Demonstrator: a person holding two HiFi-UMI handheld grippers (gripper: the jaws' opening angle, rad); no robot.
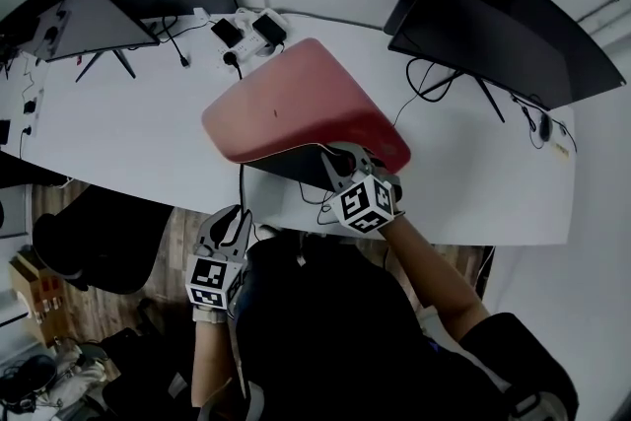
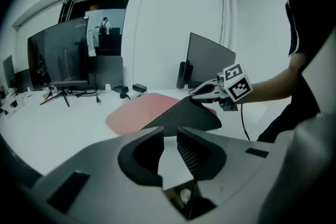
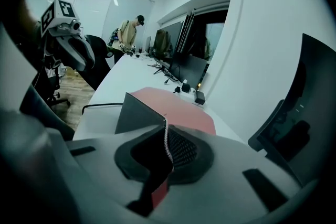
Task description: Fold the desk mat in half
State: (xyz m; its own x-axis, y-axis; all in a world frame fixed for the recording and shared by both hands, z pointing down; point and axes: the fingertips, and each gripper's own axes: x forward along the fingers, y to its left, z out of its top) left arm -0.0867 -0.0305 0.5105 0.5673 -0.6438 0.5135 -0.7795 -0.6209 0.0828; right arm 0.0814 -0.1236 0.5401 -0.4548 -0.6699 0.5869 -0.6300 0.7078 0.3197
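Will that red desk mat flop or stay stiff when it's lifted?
Probably flexible but not limp: the red desk mat with the dark underside bends in one smooth curve where the right claw lifts its near edge. Likely light: one pinch at the edge raises it. Its far edge rests on the white desk, so it may slide.

Smooth, matt desk mat (image 1: 296, 104), perhaps leatherette; smooth, faintly glossy desk (image 1: 118, 133).
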